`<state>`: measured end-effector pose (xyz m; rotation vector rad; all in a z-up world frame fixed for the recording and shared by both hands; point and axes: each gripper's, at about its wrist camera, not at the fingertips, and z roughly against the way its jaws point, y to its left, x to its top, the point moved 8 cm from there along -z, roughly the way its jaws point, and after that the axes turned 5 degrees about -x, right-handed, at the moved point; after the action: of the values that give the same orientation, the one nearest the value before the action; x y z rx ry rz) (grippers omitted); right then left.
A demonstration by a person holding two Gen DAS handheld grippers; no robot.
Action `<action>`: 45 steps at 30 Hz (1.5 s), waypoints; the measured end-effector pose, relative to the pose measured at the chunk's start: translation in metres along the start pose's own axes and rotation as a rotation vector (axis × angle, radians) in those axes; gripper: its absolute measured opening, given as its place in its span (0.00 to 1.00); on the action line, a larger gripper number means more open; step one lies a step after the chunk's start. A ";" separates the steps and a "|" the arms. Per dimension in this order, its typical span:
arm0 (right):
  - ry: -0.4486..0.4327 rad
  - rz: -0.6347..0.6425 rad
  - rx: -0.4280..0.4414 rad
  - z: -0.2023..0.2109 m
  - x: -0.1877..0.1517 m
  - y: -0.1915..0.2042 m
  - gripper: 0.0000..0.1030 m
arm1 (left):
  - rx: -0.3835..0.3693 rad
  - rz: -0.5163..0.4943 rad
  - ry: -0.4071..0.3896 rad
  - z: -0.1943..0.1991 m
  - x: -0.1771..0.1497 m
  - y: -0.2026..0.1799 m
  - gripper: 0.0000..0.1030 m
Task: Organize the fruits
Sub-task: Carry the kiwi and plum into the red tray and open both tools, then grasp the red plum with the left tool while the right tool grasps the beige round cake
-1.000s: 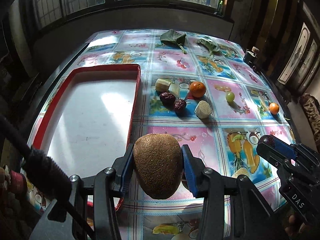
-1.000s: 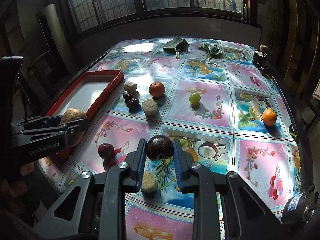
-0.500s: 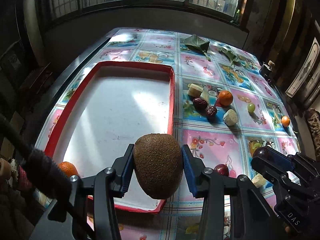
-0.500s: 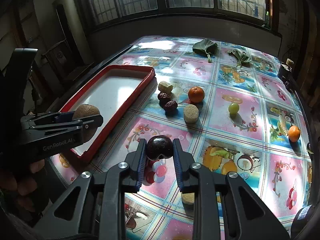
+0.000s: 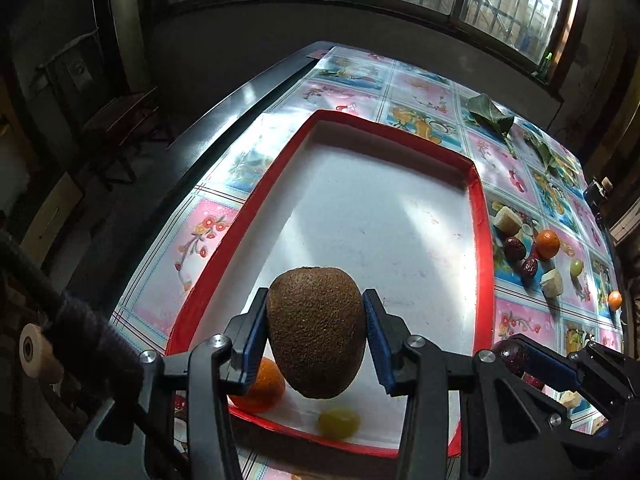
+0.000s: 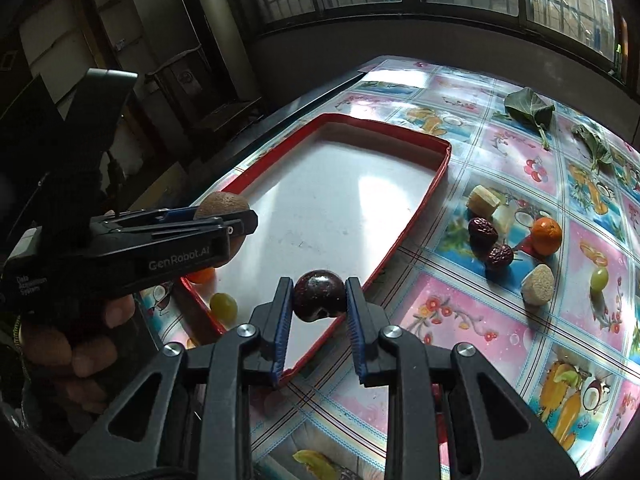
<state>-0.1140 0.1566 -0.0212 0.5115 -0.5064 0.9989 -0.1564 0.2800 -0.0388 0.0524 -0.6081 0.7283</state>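
Two grippers were loaded. L gripper (image 5: 316, 336) was clamped on a brown kiwi (image 5: 316, 332), blue pads pressed to both its sides, held above the near part of the red-rimmed tray (image 5: 478, 184). R gripper (image 6: 318, 312) was closed on a dark red, glossy round fruit (image 6: 318, 296), held over the tray's near right rim; fruit type not clear.

Tray had a white floor and sat on the fruit-print tablecloth (image 6: 460, 312), L side of table. In tray, near end: one orange fruit (image 5: 260, 388), partly hidden behind L finger, and one green grape (image 5: 338, 422), close together but apart.

On cloth R of tray, loose cluster: pale chunk (image 6: 484, 200), two wrinkled red dates (image 6: 482, 232), orange (image 6: 546, 236), cut pale piece (image 6: 538, 284), second green grape (image 6: 599, 279). Small orange fruit (image 5: 615, 300) lay further R. Two green leaves (image 6: 530, 110) sat at far end of table, near the window.

Person's fingers (image 6: 92, 344) wrapped L gripper handle in R wrist view.
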 end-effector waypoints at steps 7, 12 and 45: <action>0.095 0.060 0.012 -0.047 -0.006 0.025 0.27 | 0.013 0.020 0.033 -0.021 -0.001 0.015 0.44; 0.151 0.080 0.014 -0.065 -0.019 0.028 0.27 | 0.009 0.012 0.049 -0.029 -0.005 0.014 0.44; -0.036 -0.186 -0.103 0.077 -0.072 -0.090 0.45 | -0.087 -0.138 -0.021 0.031 -0.027 -0.086 0.57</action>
<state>-0.0795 0.0222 -0.0216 0.4763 -0.5296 0.7833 -0.1329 0.1915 -0.0133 0.0209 -0.6494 0.5679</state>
